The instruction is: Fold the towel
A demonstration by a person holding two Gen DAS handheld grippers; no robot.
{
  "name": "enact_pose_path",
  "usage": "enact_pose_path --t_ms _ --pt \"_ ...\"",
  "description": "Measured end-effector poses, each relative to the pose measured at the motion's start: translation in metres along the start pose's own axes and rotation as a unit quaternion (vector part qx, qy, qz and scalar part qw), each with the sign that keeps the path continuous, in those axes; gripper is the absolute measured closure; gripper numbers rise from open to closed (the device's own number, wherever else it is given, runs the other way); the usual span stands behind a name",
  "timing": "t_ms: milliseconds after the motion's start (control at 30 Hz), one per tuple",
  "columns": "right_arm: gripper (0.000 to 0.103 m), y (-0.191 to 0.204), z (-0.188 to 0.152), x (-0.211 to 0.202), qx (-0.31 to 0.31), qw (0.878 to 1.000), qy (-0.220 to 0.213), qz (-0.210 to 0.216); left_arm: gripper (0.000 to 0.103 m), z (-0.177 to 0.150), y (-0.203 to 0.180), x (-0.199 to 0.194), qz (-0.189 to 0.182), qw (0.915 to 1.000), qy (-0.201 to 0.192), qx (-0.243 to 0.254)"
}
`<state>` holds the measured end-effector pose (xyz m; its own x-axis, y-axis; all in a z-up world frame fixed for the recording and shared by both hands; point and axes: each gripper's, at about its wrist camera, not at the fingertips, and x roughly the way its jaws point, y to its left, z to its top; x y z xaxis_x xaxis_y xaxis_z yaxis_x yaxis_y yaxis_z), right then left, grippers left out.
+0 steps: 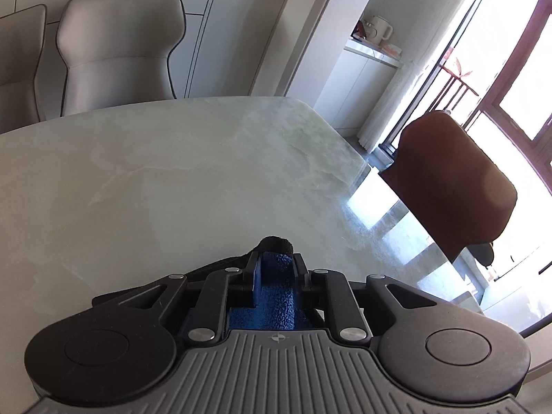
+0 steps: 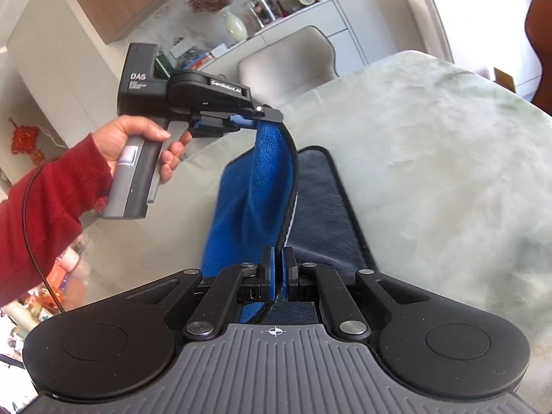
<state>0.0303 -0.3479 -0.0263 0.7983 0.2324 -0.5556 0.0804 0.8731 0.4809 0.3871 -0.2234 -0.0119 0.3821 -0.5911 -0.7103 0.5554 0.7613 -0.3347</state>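
A blue towel (image 2: 255,186) with a dark edge trim lies partly on the pale marble table (image 2: 431,172) and partly lifted. In the right wrist view my left gripper (image 2: 265,117), held by a hand in a red sleeve, is shut on one lifted towel corner above the table. My right gripper (image 2: 278,272) is shut on the near edge of the same towel, blue cloth pinched between its pads. The left wrist view shows blue towel (image 1: 276,293) bunched between the left gripper (image 1: 276,258) fingers, a dark fold poking past the tips.
Pale upholstered chairs (image 1: 117,55) stand behind the table's far edge. A brown chair (image 1: 452,186) stands off the table's right side, near a bright window. A cabinet (image 2: 241,34) with a vase and small items lines the wall. Bare marble (image 1: 172,179) stretches ahead of the left gripper.
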Motion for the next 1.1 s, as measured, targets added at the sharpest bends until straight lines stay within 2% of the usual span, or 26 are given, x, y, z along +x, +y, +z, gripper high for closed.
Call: enact_pose_path --t_ms 200,267,300,333,400,500,600,667,867,967,1100 --pt "0.098 -0.011 -0.009 0.007 0.013 1.0 0.013 -0.022 0.087 -0.005 -0.002 0.028 0.017 0.9997 0.018 0.008" --pt "0.098 -0.015 -0.012 0.01 0.014 0.999 0.019 -0.034 0.081 -0.008 0.0 0.034 0.025 0.9993 0.025 0.007" --pt "0.097 -0.017 -0.012 0.011 0.013 0.999 0.023 -0.038 0.07 -0.009 0.0 0.037 0.028 0.9991 0.029 0.008" --pt "0.096 -0.017 -0.012 0.012 0.011 0.999 0.027 -0.046 0.051 -0.009 0.001 0.04 0.037 0.9987 0.035 0.011" --pt "0.095 -0.017 -0.012 0.012 0.005 0.998 0.033 -0.061 0.037 -0.01 0.002 0.043 0.061 0.9972 0.04 0.016" --pt "0.095 -0.017 -0.009 0.01 -0.004 0.997 0.025 -0.075 0.036 -0.01 0.01 0.036 0.076 0.9966 0.032 0.011" --pt "0.094 -0.019 -0.002 0.011 -0.019 0.996 0.017 -0.081 0.03 -0.012 0.026 0.013 0.087 0.9962 0.006 -0.008" --pt "0.093 -0.018 0.007 0.021 -0.033 0.997 0.017 -0.068 0.029 -0.016 0.039 -0.002 0.091 0.9955 -0.008 -0.025" --pt "0.088 -0.004 0.034 0.067 -0.091 0.996 0.019 -0.014 0.029 -0.034 0.063 -0.012 0.084 0.9958 -0.002 -0.037" --pt "0.083 0.002 0.049 0.095 -0.11 0.994 0.024 0.002 0.029 -0.039 0.063 -0.013 0.076 0.9968 0.001 -0.024" --pt "0.083 0.003 0.071 0.127 -0.117 0.993 0.031 0.002 0.029 -0.04 0.057 -0.01 0.101 0.9947 0.006 0.012"
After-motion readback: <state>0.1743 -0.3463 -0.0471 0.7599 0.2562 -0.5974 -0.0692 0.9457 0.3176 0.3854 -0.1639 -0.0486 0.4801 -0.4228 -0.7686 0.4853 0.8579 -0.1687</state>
